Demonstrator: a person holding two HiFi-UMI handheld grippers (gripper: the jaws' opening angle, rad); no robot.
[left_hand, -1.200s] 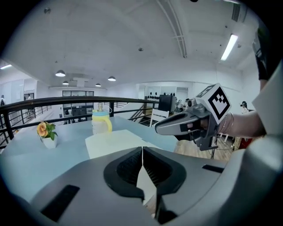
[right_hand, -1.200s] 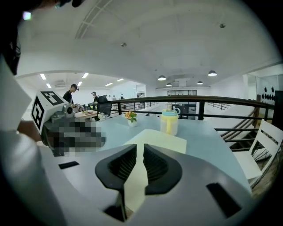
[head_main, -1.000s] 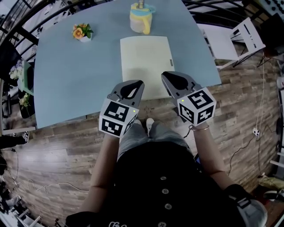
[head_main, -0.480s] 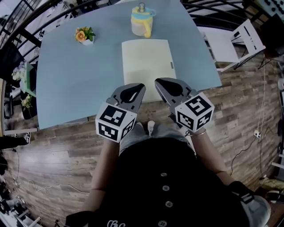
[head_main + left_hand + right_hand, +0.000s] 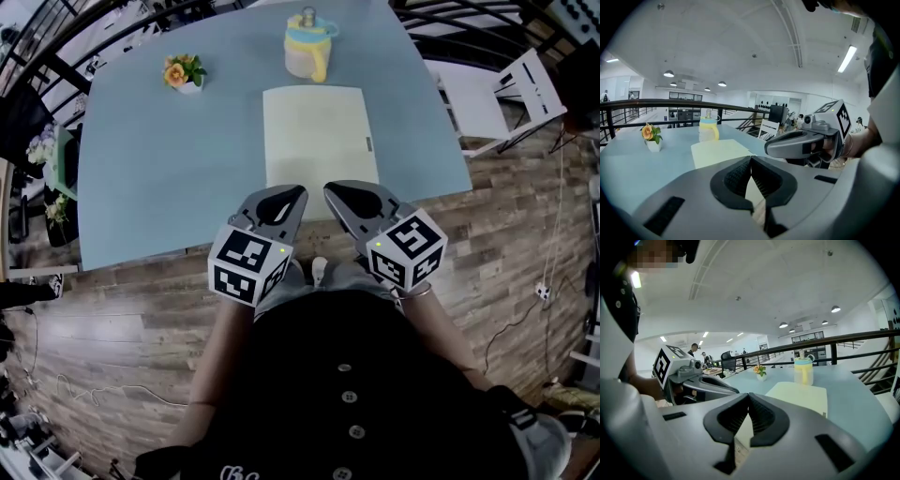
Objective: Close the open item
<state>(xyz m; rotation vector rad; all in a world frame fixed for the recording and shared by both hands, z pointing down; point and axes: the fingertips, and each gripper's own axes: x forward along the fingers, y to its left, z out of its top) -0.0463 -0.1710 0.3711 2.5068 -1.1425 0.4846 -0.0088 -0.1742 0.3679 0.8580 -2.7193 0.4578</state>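
A cream notebook [image 5: 319,141] lies flat with its cover down on the blue table [image 5: 169,178], a small clasp on its right edge. My left gripper [image 5: 298,194] and right gripper [image 5: 330,190] hover side by side over the notebook's near edge, at the table's front. Both are shut with nothing between the pads. In the left gripper view the shut jaws [image 5: 751,159] point at the notebook [image 5: 719,151], with the right gripper [image 5: 797,143] alongside. The right gripper view shows its shut jaws [image 5: 749,396], the notebook [image 5: 801,397] and the left gripper [image 5: 701,385].
A yellow cup with a blue lid [image 5: 310,47] stands just beyond the notebook. A small pot of orange flowers [image 5: 184,72] sits at the far left. A white chair [image 5: 497,89] stands off the table's right side. Black railings run behind the table.
My right gripper has shifted left, closer to the left gripper, its tip now near the notebook's front edge. The left gripper has barely moved and the notebook lies as before.
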